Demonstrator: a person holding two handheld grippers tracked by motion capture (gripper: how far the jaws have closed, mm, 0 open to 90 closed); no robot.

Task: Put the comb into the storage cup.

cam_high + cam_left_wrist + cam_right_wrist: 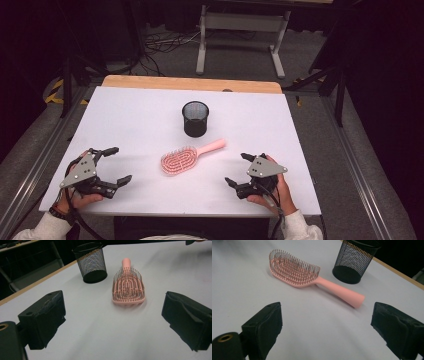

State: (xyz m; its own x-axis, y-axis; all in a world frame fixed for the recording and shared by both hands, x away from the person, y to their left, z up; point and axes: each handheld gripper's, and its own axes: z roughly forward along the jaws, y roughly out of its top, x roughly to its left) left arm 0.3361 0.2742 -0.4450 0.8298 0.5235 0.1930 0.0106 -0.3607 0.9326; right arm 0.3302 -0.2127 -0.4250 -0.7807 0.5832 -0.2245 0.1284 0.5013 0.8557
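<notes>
A pink hairbrush (pixel 187 156) lies bristles up in the middle of the white table (pixel 140 125), its handle pointing right and away. Behind it stands a black mesh cup (pixel 195 118), upright and empty as far as I can see. My left gripper (pixel 119 165) rests at the near left, open, nothing between its jaws. My right gripper (pixel 239 169) rests at the near right, also open and empty. In the left gripper view the hairbrush (pixel 128 287) lies ahead with the mesh cup (pixel 91 262) beyond it. In the right gripper view the hairbrush (pixel 312 277) and mesh cup (pixel 355 261) lie ahead.
The table's far edge shows a bare wooden strip (pixel 190 83). Beyond it on the floor stand a grey metal frame (pixel 242 35) and loose cables (pixel 160 47). Metal rails (pixel 350 160) run along both sides of the table.
</notes>
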